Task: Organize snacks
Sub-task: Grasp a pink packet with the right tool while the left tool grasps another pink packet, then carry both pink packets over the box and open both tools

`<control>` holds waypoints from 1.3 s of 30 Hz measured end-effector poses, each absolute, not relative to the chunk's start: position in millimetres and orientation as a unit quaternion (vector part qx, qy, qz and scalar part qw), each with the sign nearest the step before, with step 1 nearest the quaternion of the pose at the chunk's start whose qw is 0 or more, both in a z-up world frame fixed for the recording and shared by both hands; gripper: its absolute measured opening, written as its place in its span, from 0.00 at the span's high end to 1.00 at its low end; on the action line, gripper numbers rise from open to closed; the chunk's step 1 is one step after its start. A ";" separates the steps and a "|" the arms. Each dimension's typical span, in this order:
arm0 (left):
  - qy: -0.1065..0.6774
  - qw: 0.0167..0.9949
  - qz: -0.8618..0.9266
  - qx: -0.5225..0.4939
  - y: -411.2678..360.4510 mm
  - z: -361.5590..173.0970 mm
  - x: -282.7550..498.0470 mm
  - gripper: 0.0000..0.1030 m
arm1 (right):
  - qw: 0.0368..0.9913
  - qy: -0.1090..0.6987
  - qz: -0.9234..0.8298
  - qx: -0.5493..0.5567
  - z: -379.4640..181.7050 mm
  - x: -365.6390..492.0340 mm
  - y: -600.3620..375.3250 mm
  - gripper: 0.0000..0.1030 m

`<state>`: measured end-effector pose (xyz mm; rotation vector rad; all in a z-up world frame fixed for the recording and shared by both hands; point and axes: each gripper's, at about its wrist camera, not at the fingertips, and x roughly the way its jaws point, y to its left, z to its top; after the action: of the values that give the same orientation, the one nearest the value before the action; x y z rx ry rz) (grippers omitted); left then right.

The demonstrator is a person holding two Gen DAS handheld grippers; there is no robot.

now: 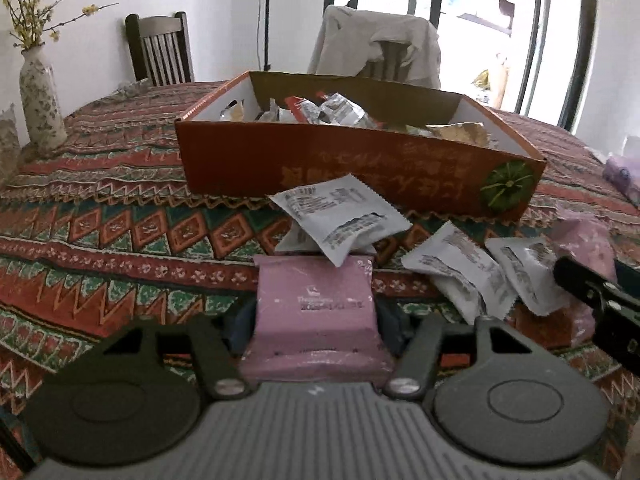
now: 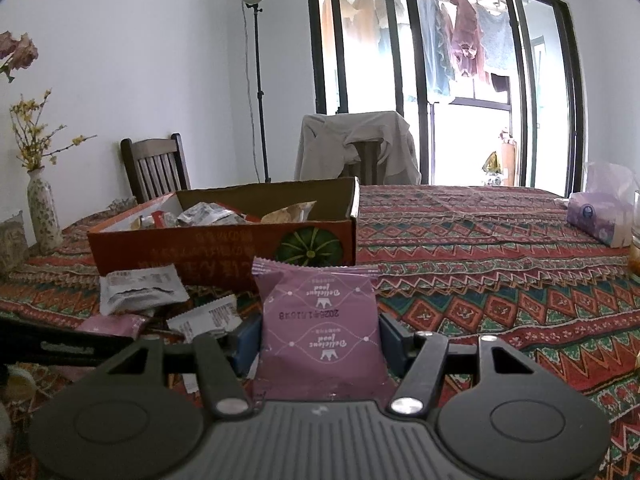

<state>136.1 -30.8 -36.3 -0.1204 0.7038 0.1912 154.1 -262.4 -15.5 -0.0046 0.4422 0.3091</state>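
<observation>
The left gripper [image 1: 316, 320] is clamped on a pink snack packet [image 1: 314, 312] low over the patterned tablecloth [image 1: 120, 240]; the right gripper [image 2: 318, 340] grips a purple snack packet [image 2: 318, 328], held upright. Just past the left one, a white sachet [image 1: 344, 216] leans over the pink packet's far edge, perhaps touching it, with two more white sachets [image 1: 480, 276] to its right. Behind them sits the orange cardboard box [image 1: 360, 168] holding wrappers. A flowered vase [image 1: 40, 100] stands far left.
</observation>
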 end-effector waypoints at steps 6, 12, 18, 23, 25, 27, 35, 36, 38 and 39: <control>0.324 0.942 0.078 -0.040 -28.6 -32.8 116.1 0.39 | 0.964 0.217 0.151 -0.003 -14.5 150.5 -261.4 0.41; 0.294 0.953 0.071 -0.034 -20.7 -22.5 94.9 0.39 | 0.965 0.209 0.157 -0.006 -8.6 145.1 -257.6 0.41; 0.253 0.965 0.070 -0.025 -21.2 -4.8 80.2 0.39 | 0.967 0.196 0.161 -0.012 0.9 142.8 -252.2 0.41; 0.224 0.972 0.066 -0.026 -19.2 12.3 84.5 0.39 | 0.969 0.185 0.160 -0.018 10.6 147.6 -246.0 0.41; 0.215 0.974 0.065 -0.028 -18.4 19.0 88.9 0.39 | 0.970 0.180 0.159 -0.019 16.0 150.6 -243.6 0.41; 0.205 0.976 0.066 -0.028 -17.3 25.7 95.1 0.39 | 0.972 0.173 0.160 -0.021 22.1 154.0 -241.0 0.41; 0.187 0.981 0.051 -0.027 -9.6 47.2 141.0 0.39 | 0.976 0.148 0.157 -0.030 51.1 189.3 -222.1 0.41; 0.184 0.981 0.052 -0.026 -8.8 49.1 147.8 0.39 | 0.976 0.147 0.156 -0.031 54.3 195.4 -219.3 0.41; 0.180 0.982 0.058 -0.027 -5.6 53.8 161.3 0.39 | 0.976 0.145 0.157 -0.030 60.8 210.4 -212.8 0.41; 0.179 0.982 0.059 -0.029 -4.0 55.8 168.0 0.39 | 0.976 0.146 0.157 -0.029 63.4 217.2 -209.8 0.41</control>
<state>168.0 -4.0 55.8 -0.0588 0.3594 0.1188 217.2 -209.8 63.4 -0.0584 0.2939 0.3175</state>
